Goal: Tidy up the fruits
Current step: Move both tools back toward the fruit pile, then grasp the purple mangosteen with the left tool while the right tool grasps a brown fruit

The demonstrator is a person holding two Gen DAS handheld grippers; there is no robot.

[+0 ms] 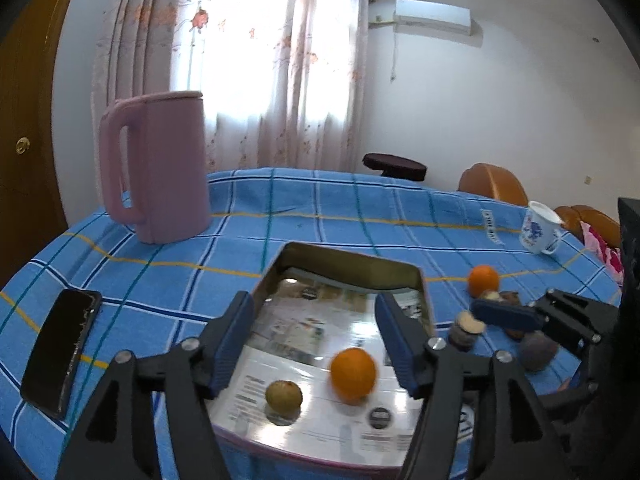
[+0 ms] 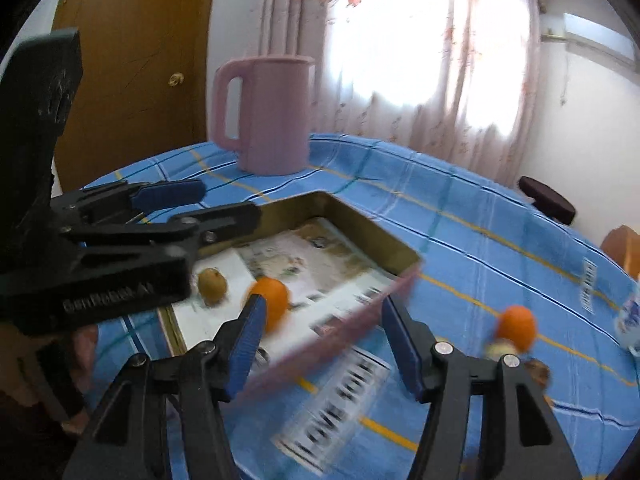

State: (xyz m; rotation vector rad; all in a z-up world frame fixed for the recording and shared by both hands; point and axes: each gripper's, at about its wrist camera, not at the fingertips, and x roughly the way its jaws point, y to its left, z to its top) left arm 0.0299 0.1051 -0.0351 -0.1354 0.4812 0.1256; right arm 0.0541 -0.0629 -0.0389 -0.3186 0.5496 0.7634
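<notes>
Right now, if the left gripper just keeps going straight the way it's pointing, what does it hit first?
Probably the tray. The open left gripper points down into it, with the orange sitting about midway between its fingers, so that fruit or the tray floor just beyond comes first. Depth is hard to judge through the fisheye.

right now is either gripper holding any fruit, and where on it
Nothing is held. The left gripper is open above the tin box, clear of the orange inside. The right gripper is open too, with no fruit between its fingers.
</notes>
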